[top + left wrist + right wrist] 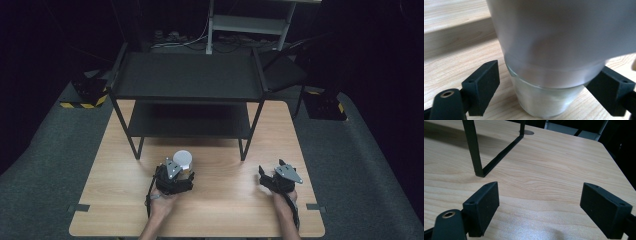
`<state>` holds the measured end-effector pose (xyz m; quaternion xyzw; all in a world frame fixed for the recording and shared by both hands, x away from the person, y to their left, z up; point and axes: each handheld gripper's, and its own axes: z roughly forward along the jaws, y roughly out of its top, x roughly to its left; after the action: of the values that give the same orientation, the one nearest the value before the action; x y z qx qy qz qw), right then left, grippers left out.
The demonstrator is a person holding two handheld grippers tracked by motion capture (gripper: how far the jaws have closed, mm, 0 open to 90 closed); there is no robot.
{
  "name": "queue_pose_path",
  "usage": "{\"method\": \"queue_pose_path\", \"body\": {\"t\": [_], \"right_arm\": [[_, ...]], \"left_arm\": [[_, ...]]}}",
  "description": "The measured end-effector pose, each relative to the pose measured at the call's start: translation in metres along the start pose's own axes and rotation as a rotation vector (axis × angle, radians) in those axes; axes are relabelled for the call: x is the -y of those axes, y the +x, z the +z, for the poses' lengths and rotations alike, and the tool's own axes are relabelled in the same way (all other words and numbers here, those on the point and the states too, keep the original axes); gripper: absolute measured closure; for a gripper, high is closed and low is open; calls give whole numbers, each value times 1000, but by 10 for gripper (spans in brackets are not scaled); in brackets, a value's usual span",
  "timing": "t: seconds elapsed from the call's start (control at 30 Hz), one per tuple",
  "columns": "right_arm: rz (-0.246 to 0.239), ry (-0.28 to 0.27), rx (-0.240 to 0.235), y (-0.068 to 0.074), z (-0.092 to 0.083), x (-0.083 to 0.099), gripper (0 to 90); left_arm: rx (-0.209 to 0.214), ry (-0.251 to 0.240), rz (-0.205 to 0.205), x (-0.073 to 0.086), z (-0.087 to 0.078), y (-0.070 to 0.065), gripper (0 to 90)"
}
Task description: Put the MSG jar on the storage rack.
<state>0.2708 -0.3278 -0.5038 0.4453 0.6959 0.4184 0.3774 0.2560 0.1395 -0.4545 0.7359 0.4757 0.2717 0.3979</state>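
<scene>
The table [215, 200] carried a black two-tier shelf [187, 80] across its far half; both tiers were bare. The shelf's near right leg [474, 150] stood on the wood, well clear of my right tongs.

The cup [182, 160], white above and clear glass at the base, stood upright on the table at near left, just in front of the shelf's near left leg. In the left gripper view the cup [554, 62] sat between my two jaws, its base on the wood.

My left tongs [175, 175] were spread around the cup's lower part. A gap was visible at the left jaw; contact at the right jaw could not be confirmed. I judged the grip not yet made.

My right tongs [280, 175] rested low at near right, jaws wide apart and holding nothing, with bare wood between them.

Status, as judged: approach complete, cup bracketed. Remaining: close on the cup, lift, and presumably place it on a shelf tier.
</scene>
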Motion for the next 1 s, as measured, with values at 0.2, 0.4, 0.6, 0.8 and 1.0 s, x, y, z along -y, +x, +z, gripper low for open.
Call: {"method": "queue_pose_path", "body": {"t": [0.2,0.4,0.6,0.8,1.0], "right_arm": [[1,-2,2,0,0,0,150],[-1,0,3,1,0,0,151],[-2,1,3,1,0,0,150],[-5,2,2,1,0,0,149],[-2,-5,-14,-2,0,1,143]], "left_arm": [[5,-16,9,1,1,1,215],[22,-34,21,3,2,2,273],[30,-32,31,2,2,3,301],[40,-24,22,0,1,5,306],[48,-26,18,0,2,7,312]]}}
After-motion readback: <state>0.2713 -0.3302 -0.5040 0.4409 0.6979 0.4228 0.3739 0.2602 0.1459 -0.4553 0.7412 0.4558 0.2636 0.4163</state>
